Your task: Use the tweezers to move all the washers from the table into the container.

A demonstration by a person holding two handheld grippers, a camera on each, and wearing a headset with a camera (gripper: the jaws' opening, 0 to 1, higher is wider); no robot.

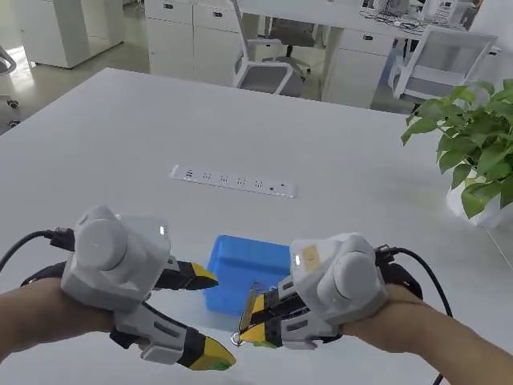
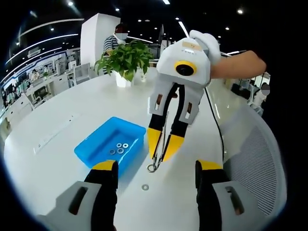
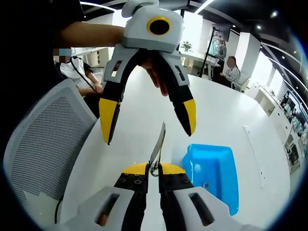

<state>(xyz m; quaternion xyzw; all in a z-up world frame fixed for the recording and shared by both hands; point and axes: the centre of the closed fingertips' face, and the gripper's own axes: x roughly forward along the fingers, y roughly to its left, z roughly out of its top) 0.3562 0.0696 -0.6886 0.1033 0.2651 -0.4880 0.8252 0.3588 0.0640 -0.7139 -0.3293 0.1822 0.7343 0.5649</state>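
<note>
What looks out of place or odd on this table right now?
Nothing is damaged or spilled. One washer lies loose on the table beside the blue container, and a second washer sits at the tip of the tweezers, both outside the container.

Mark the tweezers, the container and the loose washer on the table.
Tweezers (image 3: pixel 158 144), right gripper view, middle of the metal arm.
Container (image 2: pixel 103 138), left gripper view, bare floor.
Washer (image 2: pixel 145 186), left gripper view, the ring itself.
</note>
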